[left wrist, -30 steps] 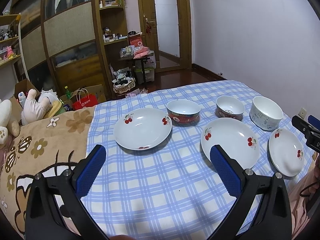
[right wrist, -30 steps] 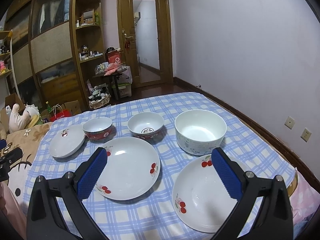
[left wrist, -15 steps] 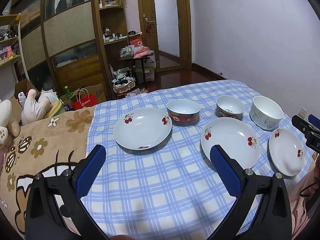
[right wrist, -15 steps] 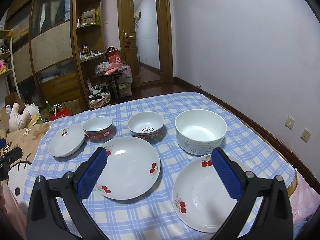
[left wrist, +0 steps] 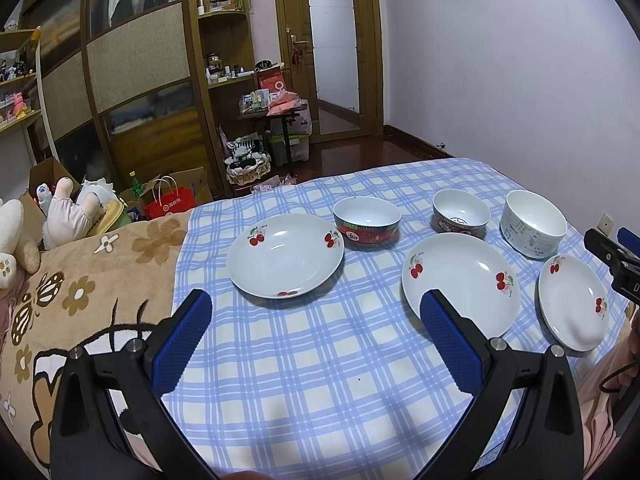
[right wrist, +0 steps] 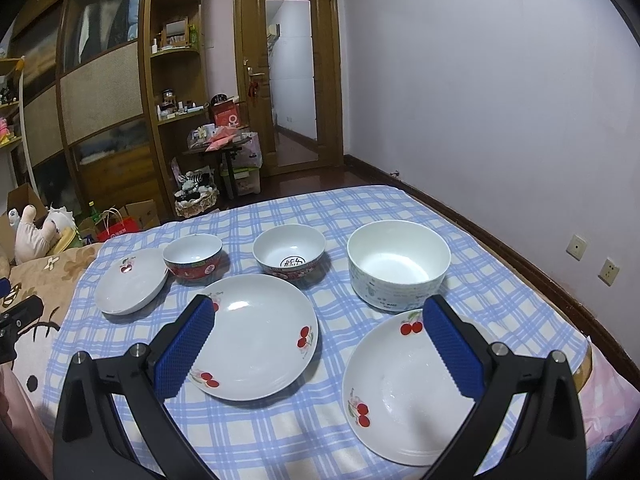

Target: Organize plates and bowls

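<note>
Left wrist view: left gripper (left wrist: 316,334) spread wide, empty, above checked cloth (left wrist: 320,380); three cherry plates, left plate (left wrist: 285,255) far ahead, bowls beyond.

Right wrist view: right gripper (right wrist: 318,344) likewise open, empty, between middle plate (right wrist: 256,332) and near-right plate (right wrist: 404,396). Best approached low, pinching a rim, then stacking plates gently.

Left tool (left wrist: 316,332) hangs open above the checked cloth (left wrist: 320,360), facing three plates (left wrist: 285,256).
</note>
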Demonstrator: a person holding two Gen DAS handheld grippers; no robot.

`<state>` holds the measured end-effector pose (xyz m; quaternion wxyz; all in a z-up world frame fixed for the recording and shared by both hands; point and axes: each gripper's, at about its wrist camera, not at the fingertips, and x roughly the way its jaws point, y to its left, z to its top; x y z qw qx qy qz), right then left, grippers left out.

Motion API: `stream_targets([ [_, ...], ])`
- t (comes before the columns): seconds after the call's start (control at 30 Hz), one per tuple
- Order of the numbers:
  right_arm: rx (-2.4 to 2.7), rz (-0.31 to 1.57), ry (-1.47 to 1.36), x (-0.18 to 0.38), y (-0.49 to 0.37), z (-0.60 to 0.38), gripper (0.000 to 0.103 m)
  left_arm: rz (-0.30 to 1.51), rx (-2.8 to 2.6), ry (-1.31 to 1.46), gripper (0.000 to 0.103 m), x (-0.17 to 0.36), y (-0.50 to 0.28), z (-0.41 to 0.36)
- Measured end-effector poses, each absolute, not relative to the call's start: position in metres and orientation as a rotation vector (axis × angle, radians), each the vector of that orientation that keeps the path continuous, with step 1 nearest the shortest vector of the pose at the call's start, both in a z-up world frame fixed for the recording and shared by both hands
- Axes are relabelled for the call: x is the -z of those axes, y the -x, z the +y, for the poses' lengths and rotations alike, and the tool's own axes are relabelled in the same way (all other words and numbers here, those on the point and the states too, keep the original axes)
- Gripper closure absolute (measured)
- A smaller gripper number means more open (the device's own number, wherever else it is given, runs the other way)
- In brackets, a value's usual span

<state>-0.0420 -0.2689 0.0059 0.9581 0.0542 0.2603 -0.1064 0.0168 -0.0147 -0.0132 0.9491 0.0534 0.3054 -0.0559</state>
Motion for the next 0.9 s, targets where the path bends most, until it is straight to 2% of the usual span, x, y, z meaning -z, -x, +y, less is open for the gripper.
stream_targets([
  [0.5, 0.202, 0.536, -0.117, -0.005, 0.036, -0.270, 0.000, 0.641, 0.101, -0.111, 0.001, 0.011, -0.017, -0.006],
  [0.9, 0.074, 0.533, 0.017, -0.021, -0.003, -0.215, 0.000, 0.703, 0.035, -0.106, 0.001, -0.014, -0.052, 0.023],
])
